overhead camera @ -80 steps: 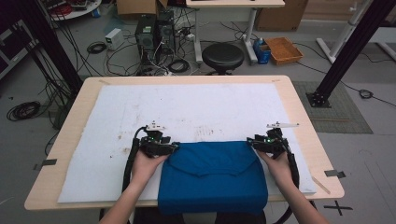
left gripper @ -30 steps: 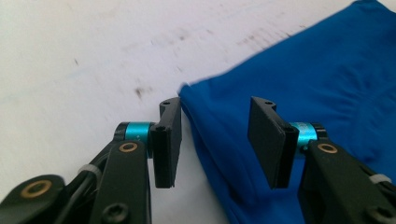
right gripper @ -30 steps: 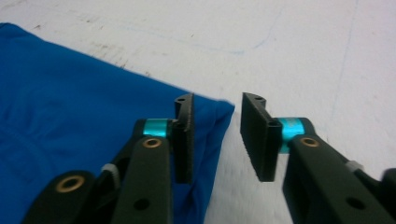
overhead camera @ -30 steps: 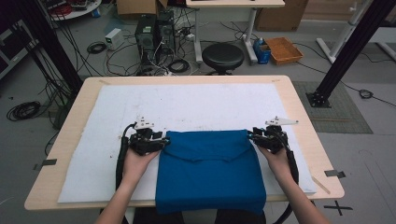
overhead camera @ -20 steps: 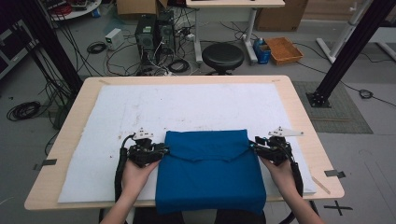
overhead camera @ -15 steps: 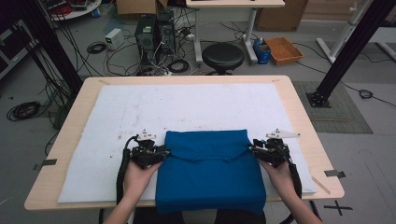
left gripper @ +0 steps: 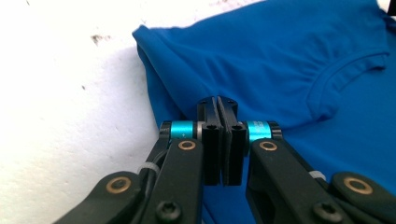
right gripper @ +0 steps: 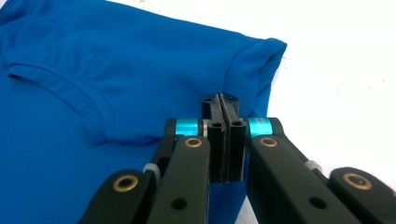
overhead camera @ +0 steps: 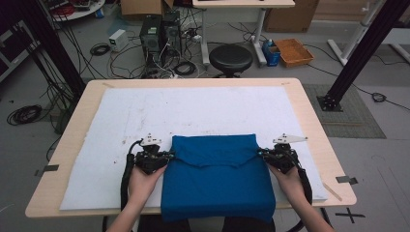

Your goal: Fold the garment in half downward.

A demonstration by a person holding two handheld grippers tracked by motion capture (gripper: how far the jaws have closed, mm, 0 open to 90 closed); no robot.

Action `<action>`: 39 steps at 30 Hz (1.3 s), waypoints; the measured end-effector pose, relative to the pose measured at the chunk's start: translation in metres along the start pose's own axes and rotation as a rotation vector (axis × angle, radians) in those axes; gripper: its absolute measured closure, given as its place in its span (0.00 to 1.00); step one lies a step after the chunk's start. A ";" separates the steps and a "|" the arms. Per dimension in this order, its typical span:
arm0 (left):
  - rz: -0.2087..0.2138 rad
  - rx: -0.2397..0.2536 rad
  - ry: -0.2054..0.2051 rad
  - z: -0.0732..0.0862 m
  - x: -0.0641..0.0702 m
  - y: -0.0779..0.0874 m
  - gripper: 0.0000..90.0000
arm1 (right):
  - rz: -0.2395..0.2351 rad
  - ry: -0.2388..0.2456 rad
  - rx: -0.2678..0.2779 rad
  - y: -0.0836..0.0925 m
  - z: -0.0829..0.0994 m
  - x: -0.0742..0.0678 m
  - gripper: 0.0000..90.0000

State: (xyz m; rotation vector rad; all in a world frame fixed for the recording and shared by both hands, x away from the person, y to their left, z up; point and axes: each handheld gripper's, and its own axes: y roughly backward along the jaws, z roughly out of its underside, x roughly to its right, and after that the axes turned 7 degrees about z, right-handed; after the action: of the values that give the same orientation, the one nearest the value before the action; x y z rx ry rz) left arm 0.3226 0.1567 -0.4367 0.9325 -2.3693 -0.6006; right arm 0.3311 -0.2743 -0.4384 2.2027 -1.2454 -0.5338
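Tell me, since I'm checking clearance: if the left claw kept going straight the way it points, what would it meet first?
The left claw, shut, points at the side edge of the folded blue shirt. It would run into that folded edge first; whether it already touches or pinches the cloth is unclear.

Hidden, cropped and unclear parts

The near hem of the folded blue cotton T-shirt [overhead camera: 217,179] hangs past the table's front edge, so its lowest part is out of sight in the high view; both gripper views cut the shirt off at their frame edges. Whether cloth is pinched between the closed jaws of the left black two-jaw gripper [left gripper: 218,103] or the right black two-jaw gripper [right gripper: 220,99] cannot be told, since each pair of pads meets in front of the shirt's side fold. The person's forearms are cropped by the bottom edge. Small dark marks on the white padded table cover [overhead camera: 145,111] are too small to identify.
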 end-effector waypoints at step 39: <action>0.167 -0.003 -0.016 0.015 0.032 0.045 0.98 | -0.076 0.003 0.001 0.053 0.018 -0.019 1.00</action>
State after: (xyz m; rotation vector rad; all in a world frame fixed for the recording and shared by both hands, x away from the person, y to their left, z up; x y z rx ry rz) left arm 0.2712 0.1665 -0.4129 0.7223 -2.4298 -0.5477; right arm 0.2770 -0.2853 -0.4175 2.2577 -1.1649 -0.5601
